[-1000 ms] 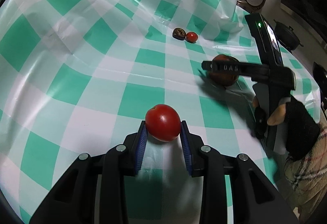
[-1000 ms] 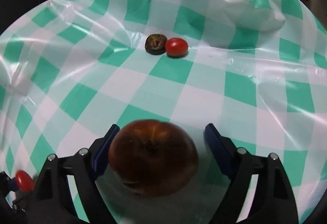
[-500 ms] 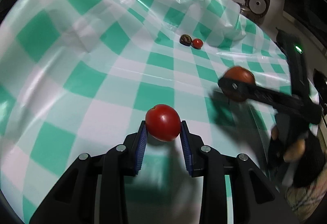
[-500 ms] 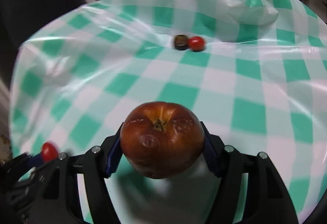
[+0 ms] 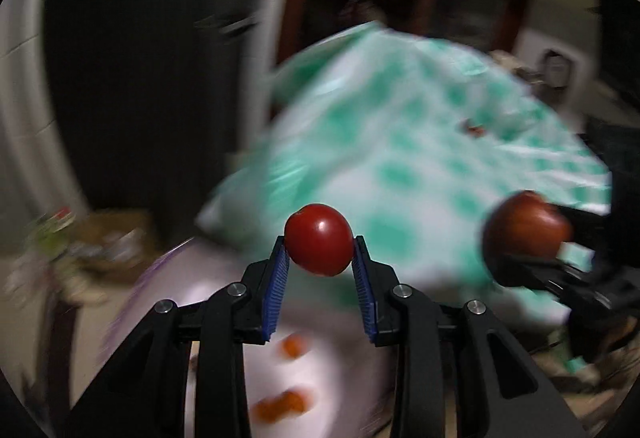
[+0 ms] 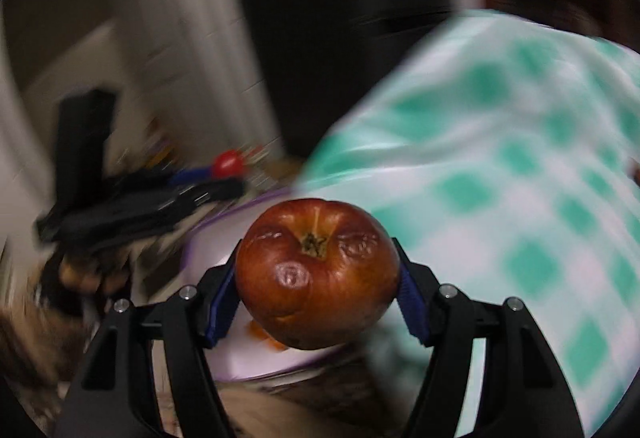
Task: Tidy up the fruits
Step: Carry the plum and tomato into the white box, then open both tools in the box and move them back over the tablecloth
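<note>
— Holding anything, that white plate (image 5: 200, 278)?
— Blurred orange pieces (image 5: 286, 404). Each hand-held gripper has swung off the checked surface (image 5: 420, 142) toward it.
— Grips?
— Left hand-held gripper (image 5: 319, 267) clamps the tomato (image 5: 319, 239); the right hand-held gripper (image 6: 316, 292), open a second ago, has closed on the bruised apple (image 6: 316, 272).

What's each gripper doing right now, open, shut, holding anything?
Left gripper: shut on the tomato.
Right gripper: shut on the apple.
</note>
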### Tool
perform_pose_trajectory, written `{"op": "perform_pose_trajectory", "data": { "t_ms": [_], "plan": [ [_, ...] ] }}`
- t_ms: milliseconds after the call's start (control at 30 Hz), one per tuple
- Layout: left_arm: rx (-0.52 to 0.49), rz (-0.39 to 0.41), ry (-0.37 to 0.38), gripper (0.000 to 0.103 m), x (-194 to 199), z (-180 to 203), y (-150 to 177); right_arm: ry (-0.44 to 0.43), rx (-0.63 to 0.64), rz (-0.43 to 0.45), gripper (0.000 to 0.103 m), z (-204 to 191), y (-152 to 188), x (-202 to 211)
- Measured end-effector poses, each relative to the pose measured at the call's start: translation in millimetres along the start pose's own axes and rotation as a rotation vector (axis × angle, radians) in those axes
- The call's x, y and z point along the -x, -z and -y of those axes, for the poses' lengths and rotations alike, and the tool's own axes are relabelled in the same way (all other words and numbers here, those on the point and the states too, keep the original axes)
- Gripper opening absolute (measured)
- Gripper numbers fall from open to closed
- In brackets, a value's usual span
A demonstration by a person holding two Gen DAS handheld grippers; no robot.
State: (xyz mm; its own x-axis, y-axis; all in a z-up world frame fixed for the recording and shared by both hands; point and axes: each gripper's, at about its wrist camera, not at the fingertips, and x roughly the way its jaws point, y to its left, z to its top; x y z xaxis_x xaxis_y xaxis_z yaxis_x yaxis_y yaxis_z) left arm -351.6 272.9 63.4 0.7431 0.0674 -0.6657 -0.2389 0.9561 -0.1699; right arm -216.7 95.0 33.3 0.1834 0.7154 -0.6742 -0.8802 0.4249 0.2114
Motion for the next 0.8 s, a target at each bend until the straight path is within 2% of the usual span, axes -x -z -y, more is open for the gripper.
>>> {"op": "perform_pose_trajectory", "data": {
  "t_ms": [67, 133, 233, 267, 333, 467, 567, 633, 733, 800],
  "plan": [
    [0.043, -0.071, -0.063, 0.031, -5.6, -37.3, 23.8, -0.042, 0.095, -0.095, 0.068, -33.6, 4.8, -39.6],
    [0.056, -0.172, -0.098, 0.031, -26.9, -64.5, 45.2, -0.062, 0.169, -0.233, 0.068, -58.0, 17.8, -93.8],
    [0.055, -0.296, -0.124, 0.031, -66.1, -84.9, 66.5, -0.017, 0.232, -0.411, 0.068, -71.0, 39.4, -163.6],
    [0.05, -0.352, -0.116, 0.031, -85.3, -88.7, 75.0, 0.011, 0.254, -0.473, 0.067, -70.6, 48.6, -186.9],
    [0.043, -0.439, -0.084, 0.031, -116.3, -90.2, 87.1, 0.074, 0.27, -0.54, 0.067, -65.7, 58.8, -210.1],
    [-0.003, -0.602, -0.026, 0.031, -168.6, -78.5, 101.3, 0.141, 0.275, -0.67, 0.068, -44.6, 67.0, -241.5],
    [-0.044, -0.718, -0.021, 0.031, -201.8, -77.4, 115.4, 0.175, 0.343, -0.751, 0.068, -44.7, 74.5, -263.0],
    [-0.036, -0.796, -0.017, 0.031, -215.1, -78.6, 121.3, 0.175, 0.375, -0.787, 0.068, -53.6, 86.6, -267.2],
    [-0.07, -0.847, -0.062, 0.032, -221.2, -78.9, 127.1, 0.135, 0.356, -0.83, 0.068, -51.2, 97.1, -271.0],
    [-0.067, -0.872, -0.054, 0.032, -223.2, -78.5, 132.2, 0.127, 0.34, -0.843, 0.068, -48.1, 101.1, -271.7]
  ]
}}
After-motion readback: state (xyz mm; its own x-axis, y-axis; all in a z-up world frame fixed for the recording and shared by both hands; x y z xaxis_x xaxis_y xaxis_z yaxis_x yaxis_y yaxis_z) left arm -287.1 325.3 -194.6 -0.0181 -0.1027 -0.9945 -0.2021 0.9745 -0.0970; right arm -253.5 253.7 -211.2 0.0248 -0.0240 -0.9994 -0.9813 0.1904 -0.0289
